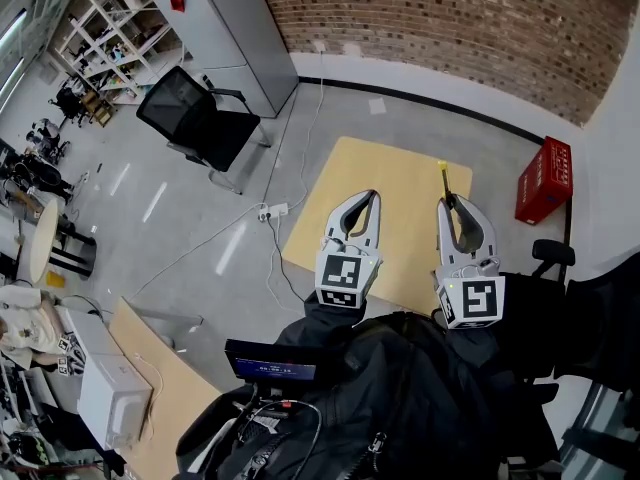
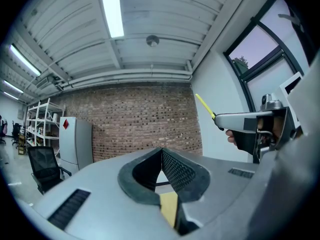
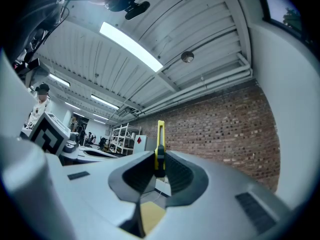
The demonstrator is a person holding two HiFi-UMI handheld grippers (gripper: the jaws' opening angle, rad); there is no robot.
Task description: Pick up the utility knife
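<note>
While your right gripper (image 3: 159, 170) clamps the slim yellow-and-black utility knife (image 3: 159, 143) above the tan wooden table (image 1: 400, 183), tip toward 12 o'clock, your left gripper (image 2: 161, 159) at 9 o'clock is closed and empty. The knife is likely light, stiff and slick, so hold it mid-handle.

**How your three cameras sit**

Your head camera looks steeply down past the left gripper (image 1: 365, 200) and right gripper (image 1: 450, 204) onto the tabletop (image 1: 400, 183). Each gripper camera rides close behind its own jaws, tilted up at the ceiling (image 2: 150, 34). All three share the brick wall (image 2: 135, 119) and pale cabinet (image 1: 235, 28); the left gripper view also catches the right gripper.
</note>
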